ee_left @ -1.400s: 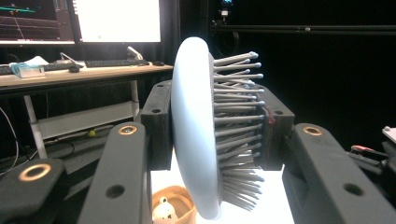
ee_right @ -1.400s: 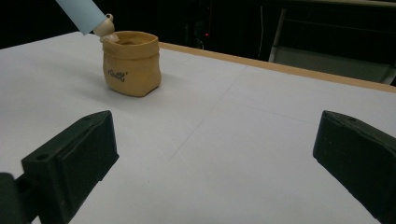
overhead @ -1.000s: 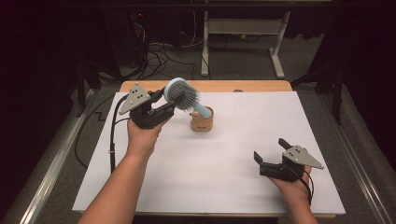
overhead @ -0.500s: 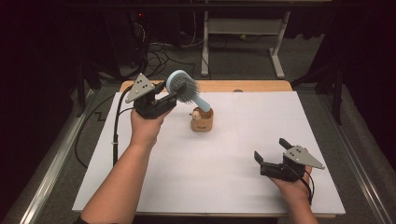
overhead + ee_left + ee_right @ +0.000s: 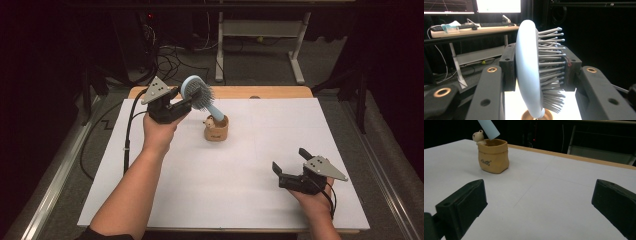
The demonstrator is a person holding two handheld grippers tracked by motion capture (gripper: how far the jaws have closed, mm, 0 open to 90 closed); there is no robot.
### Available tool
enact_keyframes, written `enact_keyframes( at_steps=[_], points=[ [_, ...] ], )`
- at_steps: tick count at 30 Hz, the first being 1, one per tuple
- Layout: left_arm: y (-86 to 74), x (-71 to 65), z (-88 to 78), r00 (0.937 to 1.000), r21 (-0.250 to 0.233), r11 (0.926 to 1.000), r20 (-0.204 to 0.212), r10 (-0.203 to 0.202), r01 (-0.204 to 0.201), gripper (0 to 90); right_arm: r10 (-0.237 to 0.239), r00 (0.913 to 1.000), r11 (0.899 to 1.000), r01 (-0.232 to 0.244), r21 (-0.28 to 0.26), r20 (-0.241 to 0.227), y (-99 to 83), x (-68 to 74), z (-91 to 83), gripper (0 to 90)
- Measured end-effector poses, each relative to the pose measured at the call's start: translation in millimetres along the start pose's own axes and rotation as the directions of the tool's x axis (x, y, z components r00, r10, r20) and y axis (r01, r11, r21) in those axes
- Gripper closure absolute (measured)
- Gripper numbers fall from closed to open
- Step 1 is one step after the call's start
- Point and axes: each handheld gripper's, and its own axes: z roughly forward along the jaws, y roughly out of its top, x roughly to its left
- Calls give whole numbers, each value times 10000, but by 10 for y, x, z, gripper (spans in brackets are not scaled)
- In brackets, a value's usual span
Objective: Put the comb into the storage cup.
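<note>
One pale blue hairbrush (image 5: 197,93) is being clamped by its head between the left gripper (image 5: 181,103) jaws, its handle being dipped into the one tan pot (image 5: 216,128); the right gripper (image 5: 292,165) is being held wide apart, empty, above the table (image 5: 210,200)

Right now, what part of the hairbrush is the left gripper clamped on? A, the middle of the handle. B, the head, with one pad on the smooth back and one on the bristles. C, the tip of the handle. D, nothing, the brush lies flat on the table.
B: in the left gripper view the left gripper squeezes the hairbrush head, back against one pad, bristles against the other, while the handle points down into the small pot.
</note>
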Motion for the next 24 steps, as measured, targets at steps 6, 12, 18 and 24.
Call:
enact_keyframes(
  at_steps=[6, 12, 18, 24],
  points=[
    [-24, 19, 37, 10000, 159, 9999, -7, 5, -5, 571, 21, 10000, 10000, -21, 6, 20, -1, -4, 0, 1],
    [-54, 43, 72, 10000, 292, 9995, -55, -81, 83, 571, 29, 10000, 10000, -29, -2, 15, -2, -7, 2, 1],
    [-73, 49, 110, 10000, 356, 9993, -13, -90, 91, 571, 53, 10000, 10000, -53, -2, 20, -3, -10, 3, 1],
    [-102, 55, 153, 9999, 513, 9986, -118, -110, 116, 570, 63, 10000, 10000, -63, 27, 50, -4, -13, 6, 1]
  ],
)
